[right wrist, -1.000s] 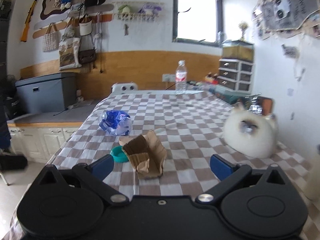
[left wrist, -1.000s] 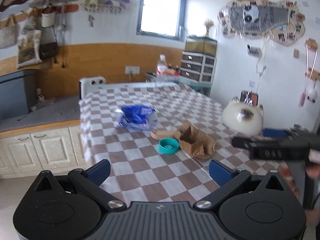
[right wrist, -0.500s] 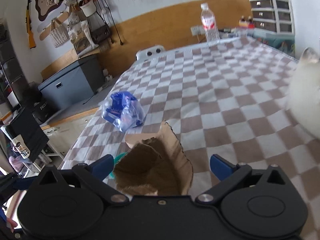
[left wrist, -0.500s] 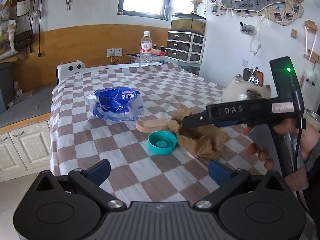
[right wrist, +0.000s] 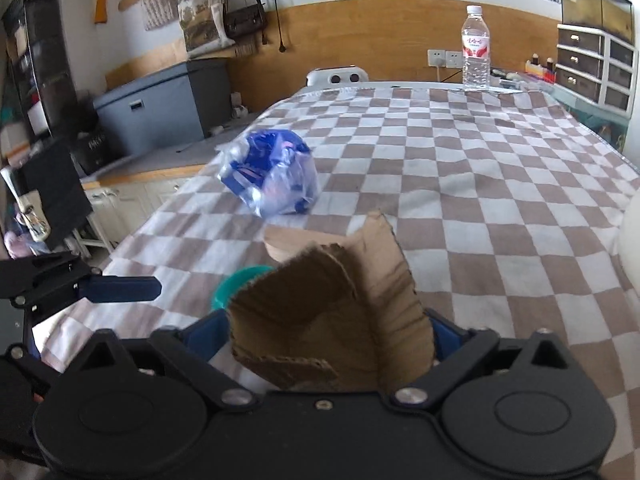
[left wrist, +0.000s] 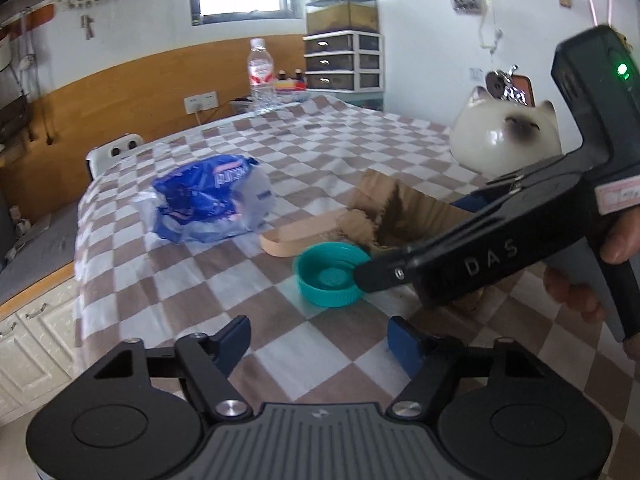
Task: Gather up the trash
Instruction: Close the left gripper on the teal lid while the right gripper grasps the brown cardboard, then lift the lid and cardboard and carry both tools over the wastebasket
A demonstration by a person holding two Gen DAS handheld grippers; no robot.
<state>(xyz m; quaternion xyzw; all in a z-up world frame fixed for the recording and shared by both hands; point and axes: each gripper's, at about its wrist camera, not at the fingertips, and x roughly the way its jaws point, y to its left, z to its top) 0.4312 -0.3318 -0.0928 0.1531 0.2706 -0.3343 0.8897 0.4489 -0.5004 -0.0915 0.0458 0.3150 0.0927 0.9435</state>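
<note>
Between the right claw (right wrist: 332, 332), whose jaws are closing around it without pinching yet, sits the torn cardboard (right wrist: 336, 312) near the tabletop's (right wrist: 500, 184) near edge. Light, floppy stuff, so grab the thick folded base. Left claw (left wrist: 320, 340), closing on nothing, eyes the teal lid (left wrist: 326, 276).

Black tongs (left wrist: 320, 338), blue pads (left wrist: 236, 340)

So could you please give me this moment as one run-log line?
right gripper: jaws closing around torn cardboard | left gripper: jaws closing, nothing between, short of teal cap | blue wrapper: untouched
</note>
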